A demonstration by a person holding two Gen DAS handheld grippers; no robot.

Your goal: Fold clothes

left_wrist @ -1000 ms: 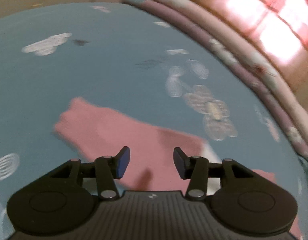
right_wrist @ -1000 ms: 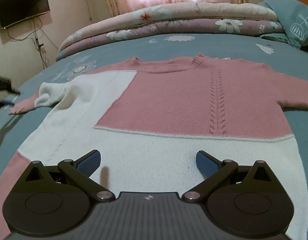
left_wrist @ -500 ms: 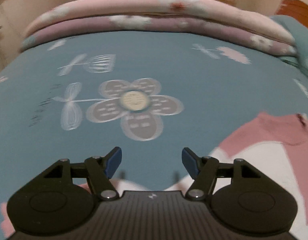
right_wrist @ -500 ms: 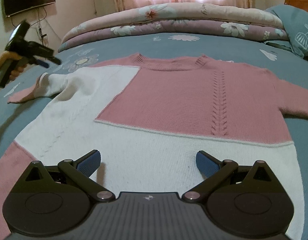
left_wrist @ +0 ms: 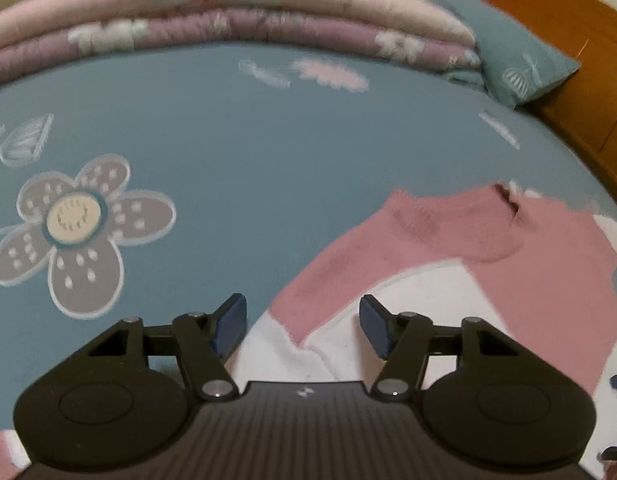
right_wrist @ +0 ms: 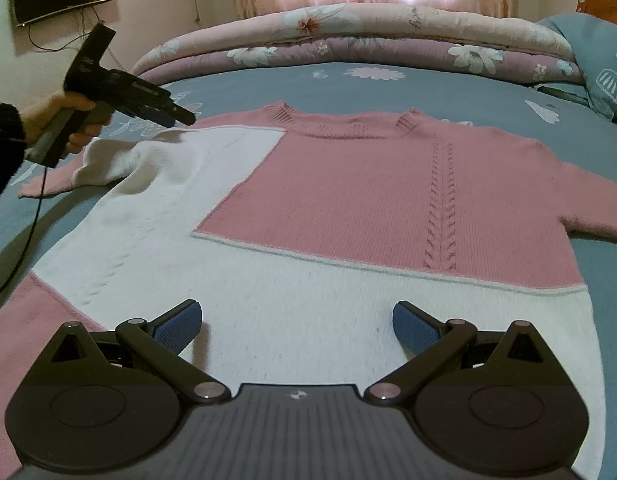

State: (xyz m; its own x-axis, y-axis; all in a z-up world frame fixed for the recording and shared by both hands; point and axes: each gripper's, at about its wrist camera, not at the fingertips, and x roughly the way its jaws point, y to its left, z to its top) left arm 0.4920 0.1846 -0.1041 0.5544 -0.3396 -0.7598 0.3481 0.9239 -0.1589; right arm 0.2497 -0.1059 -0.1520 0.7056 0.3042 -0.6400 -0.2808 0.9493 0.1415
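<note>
Where it lies flat, the knitted sweater looks soft, perhaps woollen.

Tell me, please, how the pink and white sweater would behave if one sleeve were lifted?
The sweater is probably floppy: its bunched sleeve already sags. The soft knit should drape, stretch slightly and drag rather than slide across the bedsheet.

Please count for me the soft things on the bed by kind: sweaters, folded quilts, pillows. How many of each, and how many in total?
Sweater: 1
Folded quilt: 1, with a pink layer on a purple one
Pillow: 1
Total: 3
</note>
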